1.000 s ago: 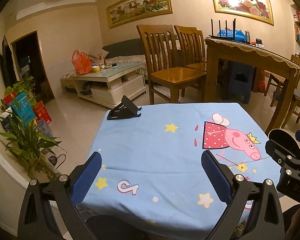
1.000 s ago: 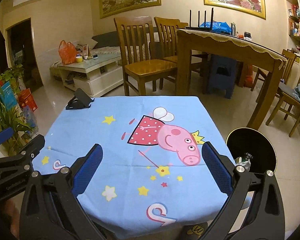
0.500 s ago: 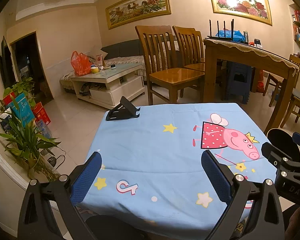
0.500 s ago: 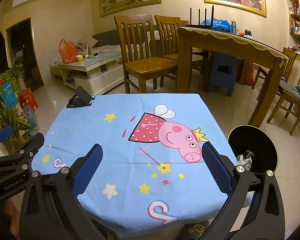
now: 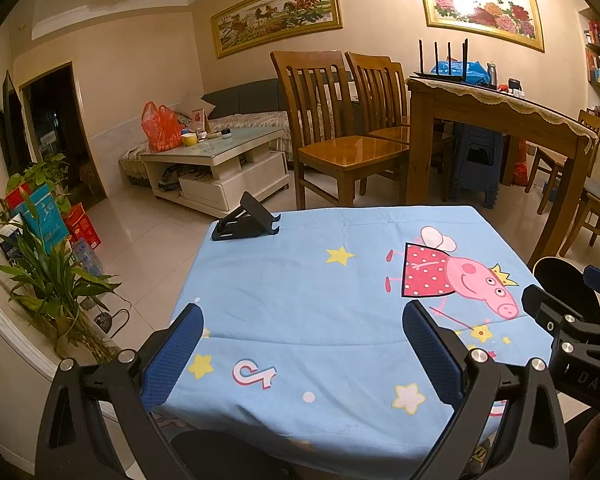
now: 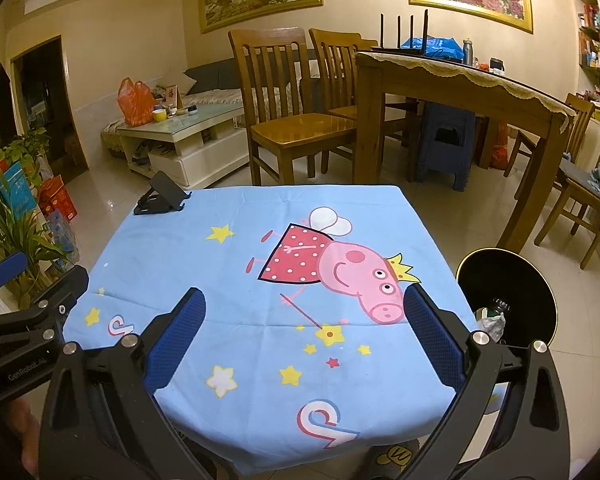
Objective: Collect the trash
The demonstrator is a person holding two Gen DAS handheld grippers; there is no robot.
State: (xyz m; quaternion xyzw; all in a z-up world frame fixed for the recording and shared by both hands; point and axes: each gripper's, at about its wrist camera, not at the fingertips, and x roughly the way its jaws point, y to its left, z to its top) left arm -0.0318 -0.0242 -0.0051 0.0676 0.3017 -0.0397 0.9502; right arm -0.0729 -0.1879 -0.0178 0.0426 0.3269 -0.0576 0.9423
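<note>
Crumpled pale trash (image 6: 491,322) and a dark bottle top are lying inside the round black bin (image 6: 512,276) on the floor, just beside the table's right edge. I am holding my right tongs (image 6: 302,322) and left tongs (image 5: 300,340) wide open and empty over the blue cartoon tablecloth (image 6: 228,280), the bin sitting just right of my right tongs.
</note>
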